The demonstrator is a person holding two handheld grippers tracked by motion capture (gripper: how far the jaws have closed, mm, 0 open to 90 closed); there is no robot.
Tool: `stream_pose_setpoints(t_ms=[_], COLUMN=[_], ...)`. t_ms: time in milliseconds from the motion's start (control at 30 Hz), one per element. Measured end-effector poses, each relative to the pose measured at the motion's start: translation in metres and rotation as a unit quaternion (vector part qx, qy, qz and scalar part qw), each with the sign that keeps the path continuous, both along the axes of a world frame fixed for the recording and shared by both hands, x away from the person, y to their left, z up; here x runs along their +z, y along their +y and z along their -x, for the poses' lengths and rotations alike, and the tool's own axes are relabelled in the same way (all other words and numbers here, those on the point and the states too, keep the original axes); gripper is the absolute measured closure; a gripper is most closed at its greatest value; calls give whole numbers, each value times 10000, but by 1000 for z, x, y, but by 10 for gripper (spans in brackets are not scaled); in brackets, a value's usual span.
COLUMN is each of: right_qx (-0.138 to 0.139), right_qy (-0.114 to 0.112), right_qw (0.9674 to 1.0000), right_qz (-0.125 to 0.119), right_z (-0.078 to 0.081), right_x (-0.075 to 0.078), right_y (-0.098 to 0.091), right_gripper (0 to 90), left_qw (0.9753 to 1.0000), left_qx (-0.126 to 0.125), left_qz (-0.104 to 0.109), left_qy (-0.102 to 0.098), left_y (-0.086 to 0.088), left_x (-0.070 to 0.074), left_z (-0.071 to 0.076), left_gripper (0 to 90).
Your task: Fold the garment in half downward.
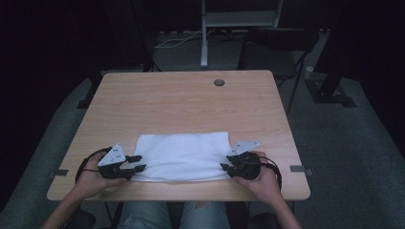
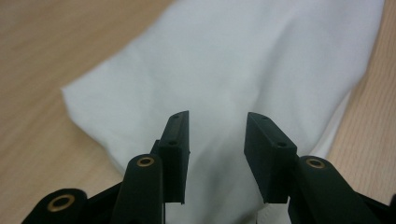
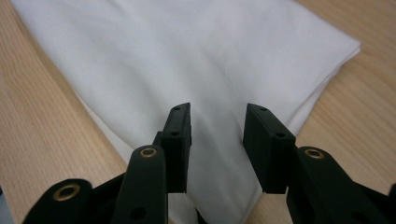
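Observation:
A white folded cloth (image 1: 181, 155) lies flat on the wooden table (image 1: 181, 105) near its front edge. My left gripper (image 1: 138, 163) sits at the cloth's near left corner, its jaws apart and pointing right over the hem. At the near right corner my right gripper (image 1: 223, 167) points left, jaws apart too. In the left gripper view the cloth (image 2: 233, 60) spreads out beyond the left gripper (image 2: 217, 121), with only a gap between the pads. The right gripper view has the right gripper (image 3: 217, 114) over the layered cloth (image 3: 187, 56), nothing pinched.
A round grommet (image 1: 219, 82) is set in the far part of the tabletop. Beyond the table stand a dark chair (image 1: 277, 52) and a metal post (image 1: 204, 38). Tape strips (image 1: 301, 168) mark the table's side edges. Bare wood lies behind the cloth.

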State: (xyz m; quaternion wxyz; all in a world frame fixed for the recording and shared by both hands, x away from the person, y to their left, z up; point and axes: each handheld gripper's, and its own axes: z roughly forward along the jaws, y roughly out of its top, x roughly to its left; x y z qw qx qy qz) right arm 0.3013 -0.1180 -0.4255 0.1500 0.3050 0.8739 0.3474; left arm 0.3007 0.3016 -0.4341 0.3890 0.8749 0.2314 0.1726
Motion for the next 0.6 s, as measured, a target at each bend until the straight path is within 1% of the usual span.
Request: stream_pose_setpoints(t_ms=[33, 67, 100, 233, 300, 400, 533, 600], right_qx=[15, -3, -6, -45, -60, -73, -136, -167], right_qy=[0, 24, 44, 70, 89, 67, 22, 32], right_qw=[10000, 10000, 10000, 10000, 9999, 9999, 9999, 9998], right_qz=[21, 39, 66, -21, -46, -31, 61, 74], right_z=[0, 1, 2, 5, 5, 2, -5, -8], right_x=[-2, -3, -5, -9, -9, -10, -9, -8], right_y=[0, -1, -1, -2, -2, -3, -3, -2], right_gripper=[615, 612, 611, 610, 610, 610, 605, 604], left_qw=[10000, 10000, 10000, 9999, 9999, 9998, 9996, 9996], left_qx=[-13, 3, 25, 60, 60, 85, 138, 169], left_qz=[-58, -66, -31, -45, -116, -184, -220, -202], left_qy=[39, 51, 64, 71, 41, -20, -80, -94], left_y=[0, -1, 0, 0, -1, -4, -6, -7], left_x=[-2, -4, -5, -5, -4, -4, -4, -4], left_z=[1, 1, 1, 0, 0, -2, -7, -10], left_gripper=[608, 608, 608, 608, 608, 608, 608, 608])
